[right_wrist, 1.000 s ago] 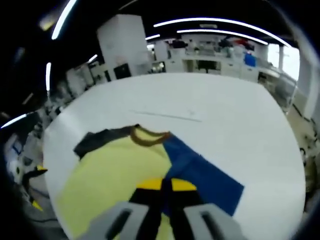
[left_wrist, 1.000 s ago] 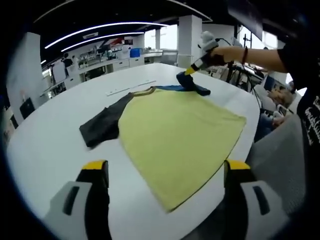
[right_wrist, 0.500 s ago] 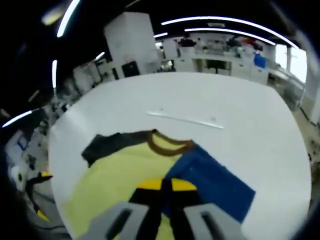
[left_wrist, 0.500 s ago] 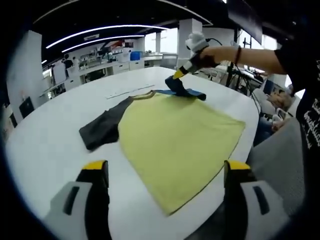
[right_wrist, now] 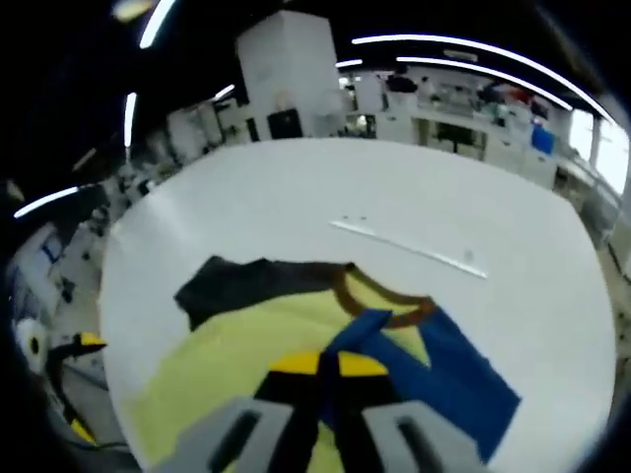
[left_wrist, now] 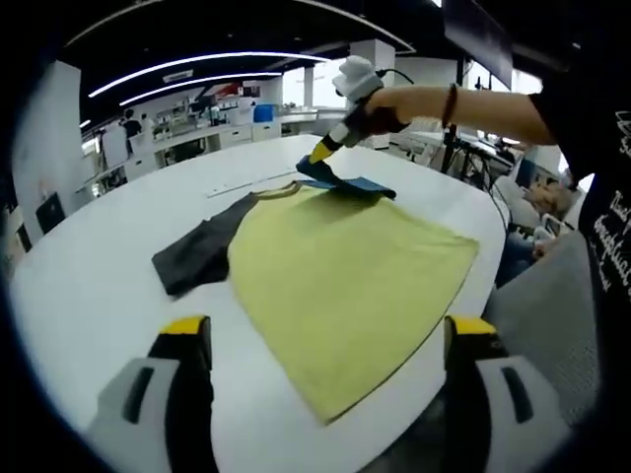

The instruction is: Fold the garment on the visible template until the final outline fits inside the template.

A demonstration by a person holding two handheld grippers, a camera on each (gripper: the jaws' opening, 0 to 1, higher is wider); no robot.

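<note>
Your right gripper [right_wrist: 322, 367], clamped on the blue sleeve [right_wrist: 434, 379], holds it lifted beside the collar [right_wrist: 380, 303] with the yellow shirt body [left_wrist: 345, 271] lying inward, while your left gripper [left_wrist: 325, 345] hangs spread and empty at the hem.

The left gripper view looks from the near table edge, low and well back, across the whole yellow T-shirt [left_wrist: 345, 266] on the white table [left_wrist: 89, 286]; the right gripper view sits close above the blue sleeve [right_wrist: 434, 379], facing across toward the dark sleeve [right_wrist: 251, 286]; both views share the shirt's collar [right_wrist: 380, 301] and both sleeves.

Bright workshop, ceiling light strips [left_wrist: 197, 61], white pillar [right_wrist: 286, 74], distant benches [left_wrist: 212, 128].
</note>
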